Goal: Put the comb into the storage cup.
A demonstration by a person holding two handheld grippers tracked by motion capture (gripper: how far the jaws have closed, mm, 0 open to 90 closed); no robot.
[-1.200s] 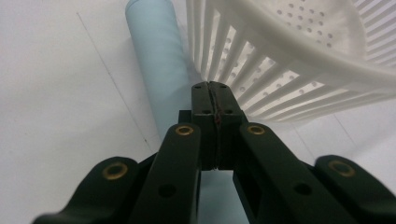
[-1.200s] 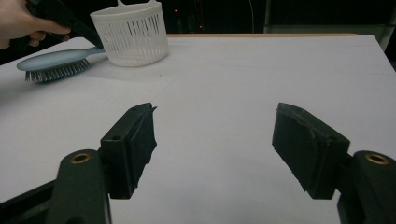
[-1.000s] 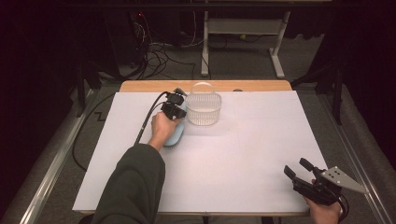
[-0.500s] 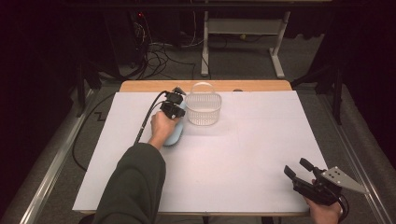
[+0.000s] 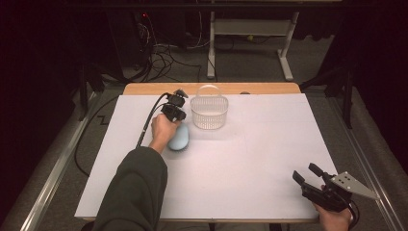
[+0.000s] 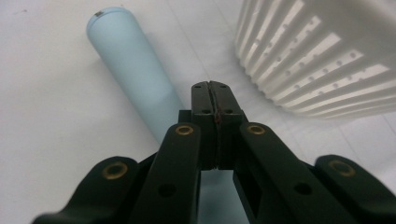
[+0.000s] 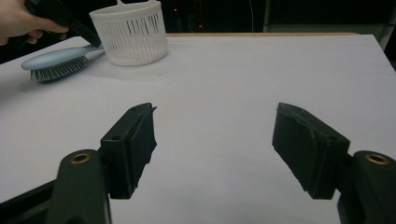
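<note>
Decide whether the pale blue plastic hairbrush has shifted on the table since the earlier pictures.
No. In the high view the pale blue plastic hairbrush lies just left of the white slotted basket, as before.

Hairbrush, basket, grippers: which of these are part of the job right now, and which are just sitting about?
In the job:
light blue hairbrush
white basket
left gripper, shut beside the brush handle

Standing by:
right gripper, open over bare table

Smooth matt blue plastic hairbrush (image 7: pixel 60 60), white slotted plastic basket (image 7: pixel 130 32)
</note>
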